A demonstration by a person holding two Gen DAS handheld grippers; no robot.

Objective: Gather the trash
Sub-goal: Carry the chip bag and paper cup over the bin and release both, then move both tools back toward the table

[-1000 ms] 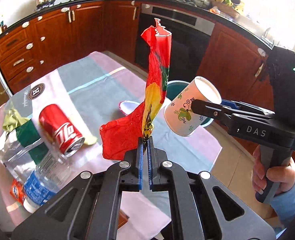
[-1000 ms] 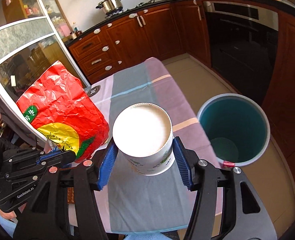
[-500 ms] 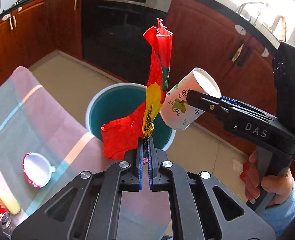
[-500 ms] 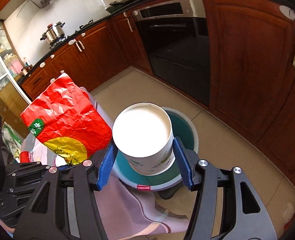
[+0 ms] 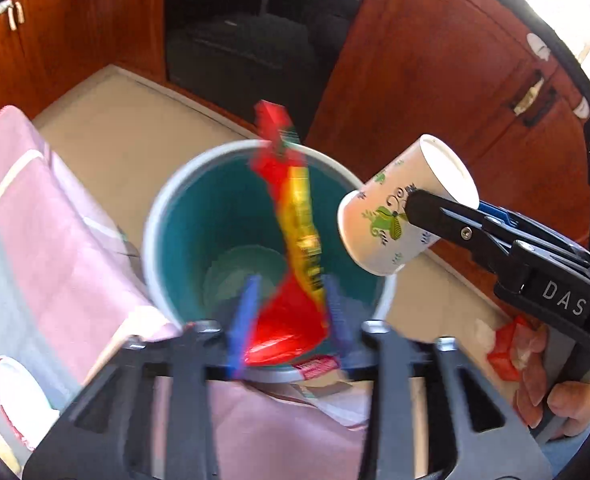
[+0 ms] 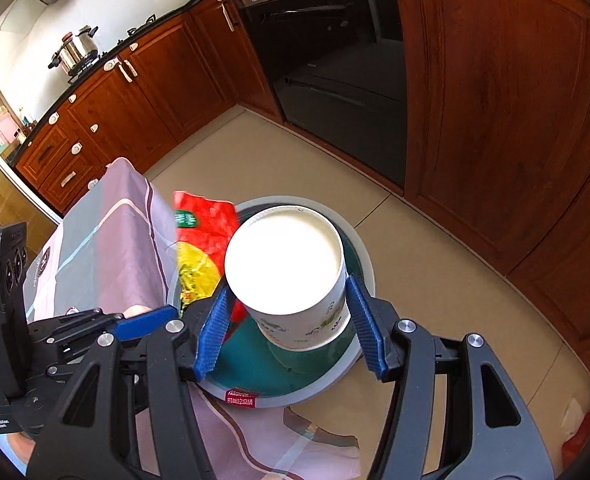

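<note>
Near, at the bottom of the left wrist view: left gripper (image 5: pixel 289 320), jaws opening, blue pads parted, with the red and yellow wrapper (image 5: pixel 295 240) between them but no longer pinched, blurred and seemingly on its way down. Just beyond, centre frame: teal trash bin (image 5: pixel 163 216), mouth open, wrapper directly above its hollow. To the right of centre: right gripper (image 5: pixel 415 208), clamped on the paper cup (image 5: pixel 395 204), cup tilted with its white opening toward the upper right, hanging beside the bin's right rim. In the right wrist view, same grip from behind: right gripper (image 6: pixel 287 320) about half spread, pads pressed on both sides of the paper cup (image 6: pixel 283 256), bin rim (image 6: pixel 367 264) below it. Far left: table under a pink and grey cloth (image 5: pixel 35 240), edge touching the bin.

Step in hand, by judgement: dropping collected trash, wrapper first. Next, likely: shifting the cup squarely over the bin's mouth, then spreading the right jaws to let go.
</note>
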